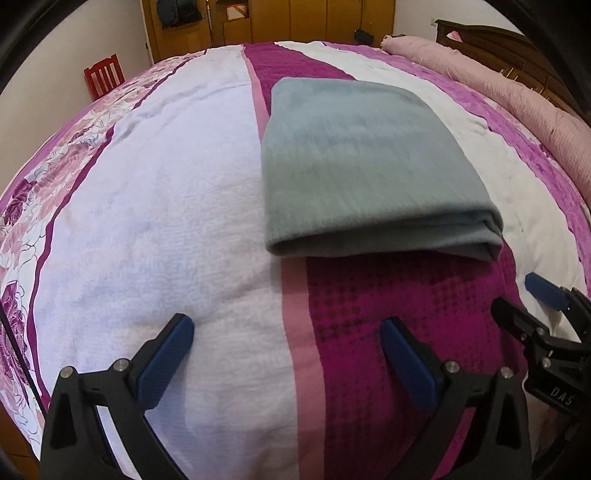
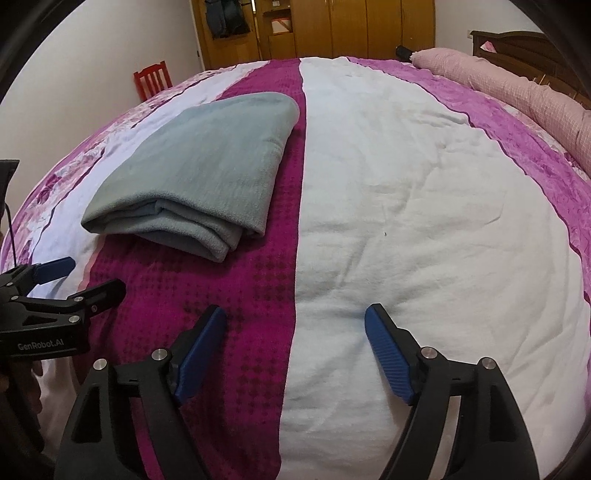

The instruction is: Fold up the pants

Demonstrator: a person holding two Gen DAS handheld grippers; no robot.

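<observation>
Grey-green pants point(image 1: 365, 173) lie folded into a thick flat bundle on the bed, with the rolled fold edge facing me. From the right wrist view the same pants point(image 2: 199, 177) sit to the upper left, layered edges at the near corner. My left gripper point(image 1: 288, 328) hovers over the bedspread short of the bundle, jaws wide open with nothing between them. My right gripper point(image 2: 295, 317) is also open and empty, to the right of the pants and apart from them. Each gripper shows at the edge of the other's view: right gripper point(image 1: 532, 295), left gripper point(image 2: 85, 275).
The bed carries a bedspread point(image 1: 155, 206) striped in white, magenta and floral pink. A long pink bolster point(image 2: 517, 88) lies along the right side by a dark wooden headboard point(image 2: 517, 44). A red chair point(image 1: 105, 75) and wooden wardrobe point(image 2: 351, 29) stand beyond the bed.
</observation>
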